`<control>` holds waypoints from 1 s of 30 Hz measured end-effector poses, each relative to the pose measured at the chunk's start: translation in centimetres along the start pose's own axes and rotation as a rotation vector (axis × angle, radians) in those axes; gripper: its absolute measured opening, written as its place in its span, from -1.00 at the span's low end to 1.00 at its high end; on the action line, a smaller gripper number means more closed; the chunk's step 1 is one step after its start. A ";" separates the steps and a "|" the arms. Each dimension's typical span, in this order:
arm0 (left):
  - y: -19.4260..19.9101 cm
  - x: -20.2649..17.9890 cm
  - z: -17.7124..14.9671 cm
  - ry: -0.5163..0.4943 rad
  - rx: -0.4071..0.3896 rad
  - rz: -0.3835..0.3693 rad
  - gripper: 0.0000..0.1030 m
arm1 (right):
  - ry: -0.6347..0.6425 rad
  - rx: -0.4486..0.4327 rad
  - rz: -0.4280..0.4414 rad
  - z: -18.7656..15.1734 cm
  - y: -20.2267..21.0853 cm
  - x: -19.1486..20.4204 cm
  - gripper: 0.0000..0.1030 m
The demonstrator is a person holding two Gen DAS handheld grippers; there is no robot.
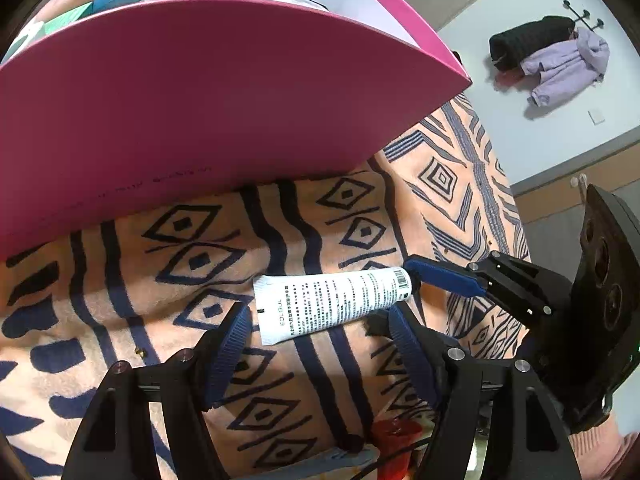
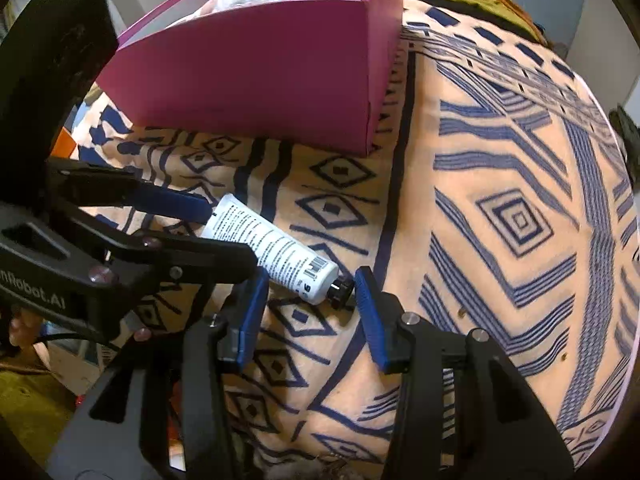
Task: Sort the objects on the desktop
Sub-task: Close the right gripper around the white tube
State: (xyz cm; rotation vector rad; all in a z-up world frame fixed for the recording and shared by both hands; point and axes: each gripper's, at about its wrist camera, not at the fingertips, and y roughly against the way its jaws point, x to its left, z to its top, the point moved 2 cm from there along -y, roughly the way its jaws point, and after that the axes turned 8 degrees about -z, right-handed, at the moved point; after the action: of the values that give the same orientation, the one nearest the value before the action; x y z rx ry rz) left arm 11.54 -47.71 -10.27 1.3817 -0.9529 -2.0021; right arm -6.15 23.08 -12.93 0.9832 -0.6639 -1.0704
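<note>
A white tube [image 1: 332, 304] with black print and a black cap [image 2: 340, 290] lies on the patterned cloth. My left gripper [image 1: 316, 320] is open, with its fingers on either side of the tube's flat end. My right gripper [image 2: 310, 288] is open too, straddling the cap end. In the left wrist view one blue pad [image 1: 440, 280] of the right gripper reaches the tube's cap end. A pink box [image 1: 200, 100] stands just behind the tube, also seen as the pink box [image 2: 260, 80] in the right wrist view. It holds a blue item and a clear plastic bag.
An orange cloth with navy diamonds and stripes [image 2: 500, 216] covers the round table, whose edge [image 2: 626, 360] curves away at the right. A red object [image 1: 394, 432] lies under the left gripper. Coats [image 1: 552, 60] hang on the far wall.
</note>
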 end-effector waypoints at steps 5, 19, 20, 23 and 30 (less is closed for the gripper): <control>0.0 0.0 0.0 -0.003 0.003 0.008 0.41 | 0.108 0.002 -0.040 0.3 -0.6 1.1 -0.07; 1.1 1.5 0.0 0.055 -0.025 -0.010 0.41 | 0.054 0.020 0.103 0.0 -0.2 1.3 -0.39; 1.2 1.5 -0.1 0.057 -0.027 -0.011 0.41 | 0.037 0.021 0.126 0.0 0.0 1.2 -0.41; 1.5 1.8 -0.3 0.064 -0.031 -0.013 0.41 | 0.005 0.013 0.174 0.0 0.6 1.2 -0.44; 2.1 2.6 -1.0 0.094 -0.031 -0.030 0.41 | -0.024 0.007 0.244 0.0 1.3 1.7 -0.48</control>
State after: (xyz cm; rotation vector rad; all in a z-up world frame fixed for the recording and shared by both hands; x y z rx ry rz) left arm 11.64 -51.20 -10.34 1.4677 -0.8614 -1.9468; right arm -4.99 21.68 -11.73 0.8716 -0.7867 -0.8663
